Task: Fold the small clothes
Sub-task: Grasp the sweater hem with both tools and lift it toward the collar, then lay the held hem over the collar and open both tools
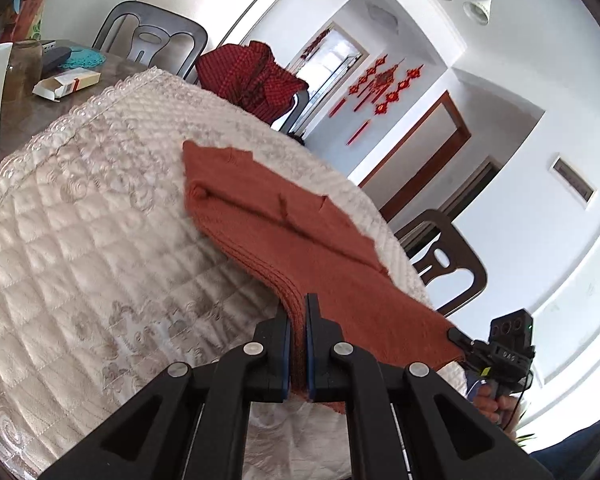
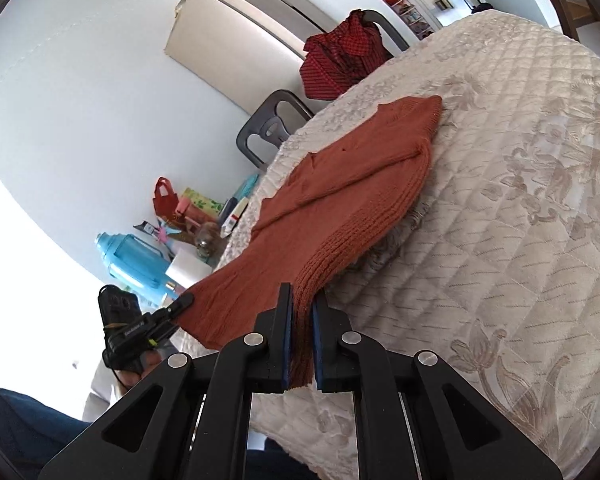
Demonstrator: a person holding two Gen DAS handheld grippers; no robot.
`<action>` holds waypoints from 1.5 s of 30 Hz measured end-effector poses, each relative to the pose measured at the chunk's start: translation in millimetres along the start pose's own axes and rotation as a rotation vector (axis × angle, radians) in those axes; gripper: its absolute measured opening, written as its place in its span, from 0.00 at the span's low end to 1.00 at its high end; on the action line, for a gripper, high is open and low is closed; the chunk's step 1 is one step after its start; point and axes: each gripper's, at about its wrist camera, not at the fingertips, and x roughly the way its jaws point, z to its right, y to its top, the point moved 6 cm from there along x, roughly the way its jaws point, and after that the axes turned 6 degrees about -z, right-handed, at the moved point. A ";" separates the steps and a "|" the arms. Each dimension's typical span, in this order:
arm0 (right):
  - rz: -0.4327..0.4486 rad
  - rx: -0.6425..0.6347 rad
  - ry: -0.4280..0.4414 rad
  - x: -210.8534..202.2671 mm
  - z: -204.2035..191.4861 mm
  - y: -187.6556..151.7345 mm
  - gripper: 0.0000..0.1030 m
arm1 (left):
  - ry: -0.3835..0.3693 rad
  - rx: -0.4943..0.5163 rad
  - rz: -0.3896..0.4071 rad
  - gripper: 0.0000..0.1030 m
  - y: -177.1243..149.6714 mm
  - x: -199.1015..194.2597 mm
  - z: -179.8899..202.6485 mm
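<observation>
A small rust-orange knit sweater lies on a cream quilted cover, its sleeves folded over the body. My left gripper is shut on one corner of the ribbed hem and holds it lifted off the cover. My right gripper is shut on the other hem corner of the sweater, also lifted. The hem hangs stretched between them. The right gripper shows at the lower right of the left wrist view, and the left gripper at the lower left of the right wrist view.
A red checked garment hangs over a chair at the far edge. A carton, a jar and a teal doily sit on the bare table. More chairs stand around. A blue flask and bags stand at the table's end.
</observation>
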 end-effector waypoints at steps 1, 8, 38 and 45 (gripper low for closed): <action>0.010 0.000 0.010 -2.9 -3.1 2.7 0.08 | -0.009 -0.003 0.017 0.07 3.8 -4.5 1.8; 0.100 -0.055 0.079 -27.6 -24.9 34.7 0.08 | -0.030 0.047 0.122 0.07 46.0 -16.6 17.2; 0.027 0.407 0.012 117.2 131.6 202.0 0.15 | 0.100 -0.298 -0.100 0.16 164.9 183.8 -102.2; 0.104 0.411 0.002 104.1 133.2 215.5 0.35 | 0.153 -0.260 -0.014 0.32 179.4 165.9 -95.2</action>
